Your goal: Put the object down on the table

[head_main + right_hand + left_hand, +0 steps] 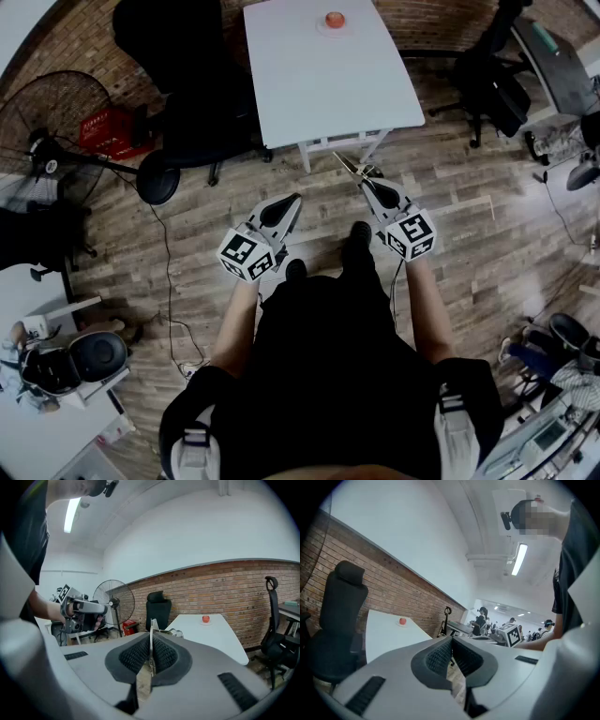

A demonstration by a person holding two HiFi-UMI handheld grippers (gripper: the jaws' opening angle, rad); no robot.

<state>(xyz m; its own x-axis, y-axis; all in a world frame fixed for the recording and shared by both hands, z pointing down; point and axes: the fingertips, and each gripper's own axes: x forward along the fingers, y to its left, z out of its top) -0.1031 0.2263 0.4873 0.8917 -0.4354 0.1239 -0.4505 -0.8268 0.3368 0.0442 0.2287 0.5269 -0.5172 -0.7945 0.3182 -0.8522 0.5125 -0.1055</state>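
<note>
My right gripper [367,186] is shut on a thin metal tool that looks like scissors [349,166]; its point sticks out toward the white table [309,84]. In the right gripper view the tool's blade [151,645] stands on edge between the pads, and its loops [174,632] show just past them. Beside it, the left gripper [294,200] is shut with nothing in it, its pads meeting at the tip [451,641]. Both grippers hang over the wooden floor, short of the table's near edge. A small red object [335,20] rests at the table's far end.
A black office chair [187,66] stands left of the table and another [492,80] to the right. A floor fan [47,122] and a red crate [108,131] are at the far left. A cable runs over the floor. A second white desk [33,394] is at bottom left.
</note>
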